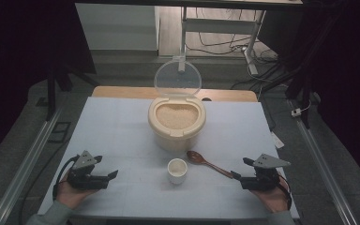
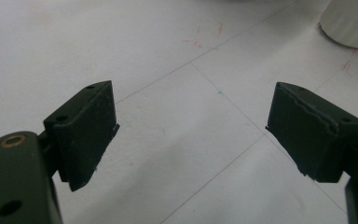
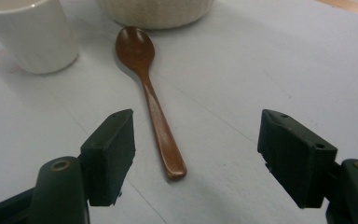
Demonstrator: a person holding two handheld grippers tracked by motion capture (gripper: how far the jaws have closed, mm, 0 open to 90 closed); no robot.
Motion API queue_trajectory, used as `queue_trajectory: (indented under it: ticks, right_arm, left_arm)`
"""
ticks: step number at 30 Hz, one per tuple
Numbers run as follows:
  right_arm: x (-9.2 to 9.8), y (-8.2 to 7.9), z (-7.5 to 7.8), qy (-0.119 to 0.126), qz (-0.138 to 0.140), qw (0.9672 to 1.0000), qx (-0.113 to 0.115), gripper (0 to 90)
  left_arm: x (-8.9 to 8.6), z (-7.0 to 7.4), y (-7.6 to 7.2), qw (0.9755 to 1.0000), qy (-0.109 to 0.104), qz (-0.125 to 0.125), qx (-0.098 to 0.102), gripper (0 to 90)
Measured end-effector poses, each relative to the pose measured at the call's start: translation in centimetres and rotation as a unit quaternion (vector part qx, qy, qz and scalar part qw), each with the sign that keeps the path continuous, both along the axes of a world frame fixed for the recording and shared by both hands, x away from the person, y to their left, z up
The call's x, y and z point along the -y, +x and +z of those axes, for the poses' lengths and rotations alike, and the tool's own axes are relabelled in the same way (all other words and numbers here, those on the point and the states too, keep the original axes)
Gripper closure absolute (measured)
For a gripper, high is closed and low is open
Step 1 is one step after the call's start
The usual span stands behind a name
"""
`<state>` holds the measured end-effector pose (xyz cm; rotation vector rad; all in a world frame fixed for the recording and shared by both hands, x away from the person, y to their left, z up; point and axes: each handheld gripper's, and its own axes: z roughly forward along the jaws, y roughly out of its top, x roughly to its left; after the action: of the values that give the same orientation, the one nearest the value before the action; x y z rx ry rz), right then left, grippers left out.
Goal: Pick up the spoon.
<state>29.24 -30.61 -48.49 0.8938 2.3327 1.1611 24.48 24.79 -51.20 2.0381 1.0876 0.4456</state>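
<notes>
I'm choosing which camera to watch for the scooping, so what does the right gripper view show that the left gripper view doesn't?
The right gripper view alone shows the wooden spoon lying flat, its handle end between the open right gripper jaws, and the rice container's base. The left gripper view alone shows the open left gripper over bare table. Both show the white cup.

White surface (image 1: 122, 136), ruled with faint thin lines and marked here and there with small reddish scribbles. On it, toward the far middle, a cream container (image 1: 176, 123) of grain, clear lid (image 1: 177, 78) raised upright behind. Just in front, a small white cup (image 1: 177, 170). Beside the cup, near but apart, a brown wooden spoon (image 1: 208, 163), bowl toward the container, handle angled out to the right near edge. Bare wooden strip (image 1: 122, 92) along the far edge.
</notes>
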Motion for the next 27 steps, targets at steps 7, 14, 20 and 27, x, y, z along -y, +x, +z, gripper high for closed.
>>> queue_trajectory:
  ticks: [7,14,20,27]
  right_arm:
    - [-1.1,0.3,1.5,-0.017,0.01,0.9997,-0.014,28.0]
    - [-2.0,1.1,2.3,-0.044,0.019,0.9981,-0.038,28.8]
    - [-4.2,2.6,3.7,-0.085,0.038,0.9933,-0.069,29.9]
    - [-6.4,4.1,4.0,-0.127,0.062,0.9847,-0.102,30.4]
  left_arm:
    - [0.1,0.0,0.0,1.0,0.002,-0.002,-0.001,15.5]
    - [0.0,0.0,0.0,1.0,0.0,-0.004,-0.003,15.5]
    - [0.1,0.2,0.1,1.0,-0.003,-0.008,-0.004,15.5]
    - [0.2,0.0,0.3,0.9999,0.002,-0.012,-0.008,15.6]
